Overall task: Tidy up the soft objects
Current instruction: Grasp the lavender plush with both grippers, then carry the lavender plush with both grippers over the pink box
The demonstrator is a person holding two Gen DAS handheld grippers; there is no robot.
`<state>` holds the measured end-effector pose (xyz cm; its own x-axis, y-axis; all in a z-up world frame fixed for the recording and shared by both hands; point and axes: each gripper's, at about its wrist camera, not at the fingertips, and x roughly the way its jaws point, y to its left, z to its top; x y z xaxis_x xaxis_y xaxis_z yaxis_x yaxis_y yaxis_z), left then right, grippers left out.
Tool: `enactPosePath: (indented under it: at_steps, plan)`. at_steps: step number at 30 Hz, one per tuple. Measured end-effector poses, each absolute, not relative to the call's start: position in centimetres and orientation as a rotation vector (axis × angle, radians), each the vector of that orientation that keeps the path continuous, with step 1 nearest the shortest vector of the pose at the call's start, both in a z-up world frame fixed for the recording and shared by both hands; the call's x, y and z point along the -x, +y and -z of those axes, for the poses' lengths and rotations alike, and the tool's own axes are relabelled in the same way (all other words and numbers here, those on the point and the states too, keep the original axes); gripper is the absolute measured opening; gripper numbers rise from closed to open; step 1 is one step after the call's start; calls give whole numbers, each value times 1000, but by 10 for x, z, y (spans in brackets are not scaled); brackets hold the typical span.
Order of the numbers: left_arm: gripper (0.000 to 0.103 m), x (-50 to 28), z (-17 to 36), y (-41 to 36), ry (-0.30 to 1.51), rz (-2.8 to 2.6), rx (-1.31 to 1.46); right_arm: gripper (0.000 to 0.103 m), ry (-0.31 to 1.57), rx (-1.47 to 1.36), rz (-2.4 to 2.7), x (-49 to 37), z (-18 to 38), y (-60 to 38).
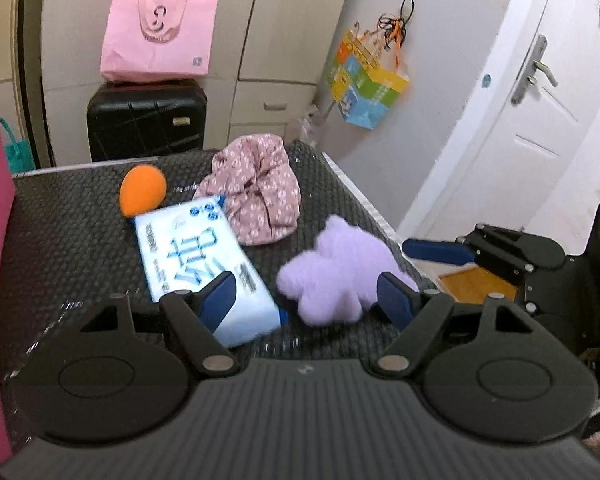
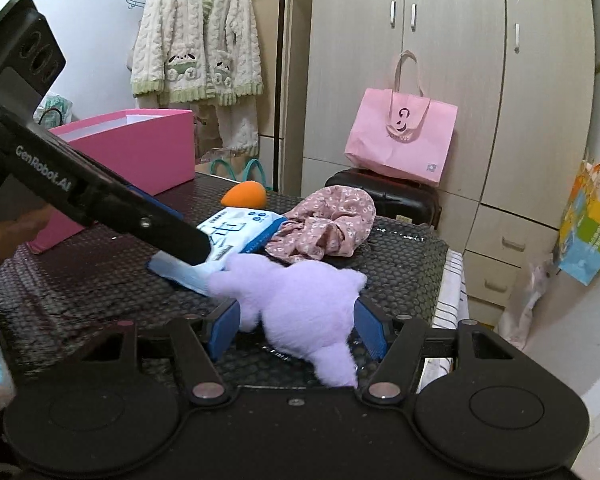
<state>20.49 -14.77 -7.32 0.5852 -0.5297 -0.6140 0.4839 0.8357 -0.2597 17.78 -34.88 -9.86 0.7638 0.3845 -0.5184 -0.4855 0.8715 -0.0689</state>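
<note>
right gripper (image 2: pixel 296 330) spread wide astride the purple plush (image 2: pixel 300 308) to pinch it for the pink box (image 2: pixel 140 148) far left; left gripper (image 1: pixel 308 294) likewise open (tissue pack (image 1: pixel 204 260) under one finger).

Pink tote (image 1: pixel 158 36) sits on black suitcase (image 1: pixel 146 122).

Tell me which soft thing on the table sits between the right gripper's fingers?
The fluffy lilac plush toy. It lies between the right gripper's open blue fingers, while the pink floral fabric bundle and orange egg-shaped sponge sit farther back.
</note>
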Motion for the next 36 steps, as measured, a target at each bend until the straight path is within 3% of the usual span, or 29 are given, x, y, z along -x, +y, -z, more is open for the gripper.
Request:
enactPosePath:
  at_steps: [10,14,17,25,36]
  plan:
    - [64,-217,98,-178,722,520,25,74,577,163,-573,-206,116,-358]
    - [46,-214,99,-185,704,532,-13,74,600,172,-578,-209,122,-356]
    - [45,-212,100,-190,695,530,-34,75,593,208,-573,-206,122,-351]
    - [46,-204,98,-191,690,548,-21,61,588,197,-498,-202,119,-351]
    - [45,-167,82,-188,661,539,-82,60,617,129,-440,-171,103,-341]
